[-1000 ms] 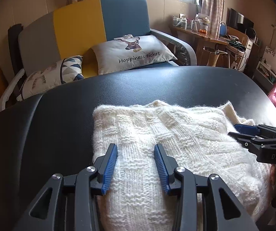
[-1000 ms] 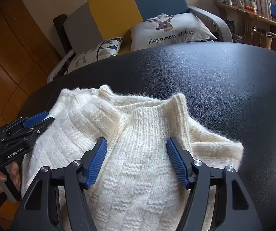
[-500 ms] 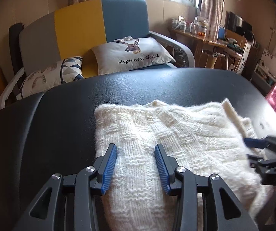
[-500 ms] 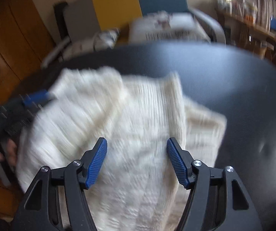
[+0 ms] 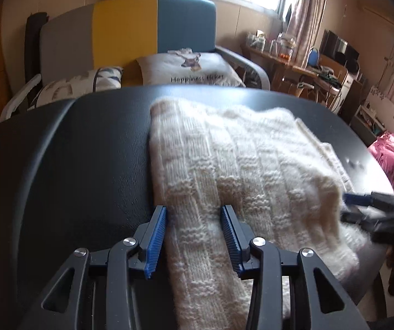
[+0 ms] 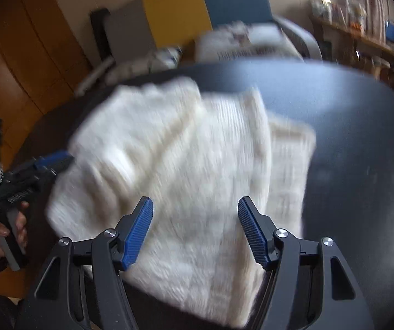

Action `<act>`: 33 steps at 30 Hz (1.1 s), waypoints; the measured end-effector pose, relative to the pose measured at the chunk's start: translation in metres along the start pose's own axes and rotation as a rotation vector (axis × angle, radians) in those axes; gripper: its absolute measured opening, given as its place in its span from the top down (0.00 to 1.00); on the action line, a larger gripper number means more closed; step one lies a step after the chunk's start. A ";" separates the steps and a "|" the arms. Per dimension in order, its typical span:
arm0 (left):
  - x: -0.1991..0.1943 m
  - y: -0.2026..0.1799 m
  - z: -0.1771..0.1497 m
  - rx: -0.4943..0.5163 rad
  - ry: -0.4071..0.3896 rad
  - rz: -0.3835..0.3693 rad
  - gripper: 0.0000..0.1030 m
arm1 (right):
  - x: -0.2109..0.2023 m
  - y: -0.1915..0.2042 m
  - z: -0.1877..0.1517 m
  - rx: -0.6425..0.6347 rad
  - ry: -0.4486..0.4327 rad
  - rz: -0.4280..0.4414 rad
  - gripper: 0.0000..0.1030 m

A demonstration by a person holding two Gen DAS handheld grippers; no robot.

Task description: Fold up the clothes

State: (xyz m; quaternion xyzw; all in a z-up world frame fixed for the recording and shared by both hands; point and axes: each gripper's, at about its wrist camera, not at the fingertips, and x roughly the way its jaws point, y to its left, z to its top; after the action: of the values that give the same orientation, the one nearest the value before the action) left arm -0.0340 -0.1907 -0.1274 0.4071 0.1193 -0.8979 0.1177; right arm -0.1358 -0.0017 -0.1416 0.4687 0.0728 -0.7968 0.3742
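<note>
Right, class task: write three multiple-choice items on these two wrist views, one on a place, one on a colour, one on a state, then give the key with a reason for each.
1. Where does the knitted sweater lie?
A. on the black table
B. on the sofa
C. on the floor

2. What colour are the pads of the left gripper?
A. red
B. blue
C. green

3. How do the jaws of the right gripper stand?
A. pressed together
C. apart, with sweater seen between them
B. shut on a cushion

Key: 1 A, the cream knit spreads over the dark tabletop; 2 B, both ribbed pads show blue; 3 C, a wide gap parts the fingers in the right wrist view.
</note>
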 end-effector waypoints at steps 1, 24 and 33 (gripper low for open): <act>0.001 0.001 0.000 -0.013 0.001 -0.004 0.58 | 0.005 0.003 -0.005 -0.023 -0.012 -0.023 0.34; -0.007 -0.009 -0.005 -0.001 -0.005 0.081 0.58 | 0.003 0.024 -0.017 0.000 0.045 -0.065 0.29; -0.007 -0.009 -0.004 0.016 0.010 0.087 0.58 | 0.010 0.030 -0.015 -0.011 0.054 -0.091 0.28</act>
State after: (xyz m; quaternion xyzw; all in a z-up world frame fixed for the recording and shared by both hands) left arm -0.0296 -0.1799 -0.1231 0.4174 0.0949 -0.8908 0.1525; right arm -0.1083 -0.0208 -0.1510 0.4843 0.1085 -0.7997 0.3379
